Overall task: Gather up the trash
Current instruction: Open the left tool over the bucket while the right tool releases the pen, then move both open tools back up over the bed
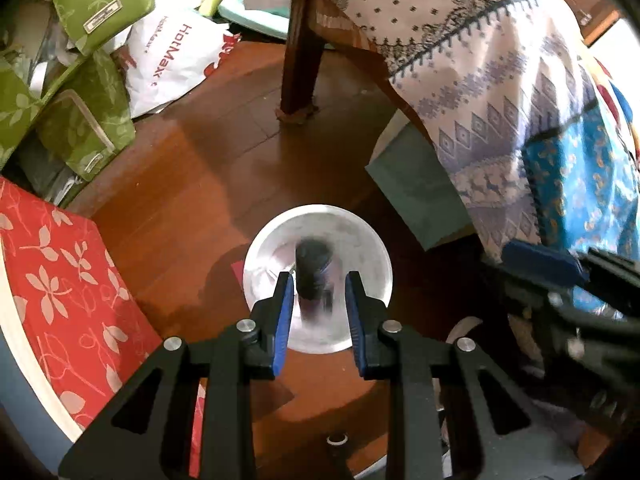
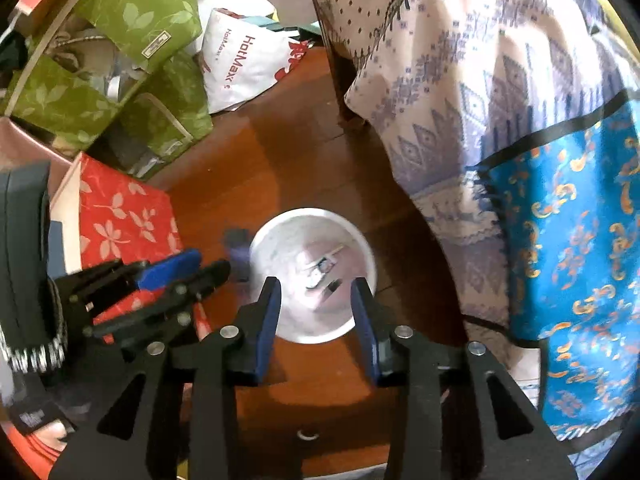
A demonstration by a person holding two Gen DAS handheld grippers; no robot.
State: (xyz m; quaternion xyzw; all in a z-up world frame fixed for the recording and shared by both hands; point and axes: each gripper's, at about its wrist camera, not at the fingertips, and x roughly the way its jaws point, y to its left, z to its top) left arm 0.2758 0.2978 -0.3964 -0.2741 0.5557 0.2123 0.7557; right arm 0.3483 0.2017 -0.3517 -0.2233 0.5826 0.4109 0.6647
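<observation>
A white round bin [image 1: 360, 244] stands on the wooden floor, straight below both grippers. My left gripper [image 1: 316, 280] points down into it with a dark, blurred roll-like piece of trash [image 1: 314, 272] between its blue pads, which sit close on either side. In the right wrist view the same piece [image 2: 238, 250] shows at the tips of the left gripper [image 2: 214, 262], by the bin's [image 2: 280, 236] left rim. My right gripper [image 2: 316, 284] hangs open over the bin, nothing between its fingers. Small pale scraps [image 2: 322, 268] lie inside. One right finger [image 1: 540, 262] shows at the edge.
Green leaf-print boxes [image 1: 92, 120] and a red leaf-print box [image 1: 60, 280] crowd the left. A white HotMax bag [image 1: 168, 60] lies behind. A wooden table leg [image 1: 300, 60], a hanging patterned cloth [image 1: 480, 100], a blue cloth [image 2: 580, 240] and a green bag [image 1: 416, 192] close the right.
</observation>
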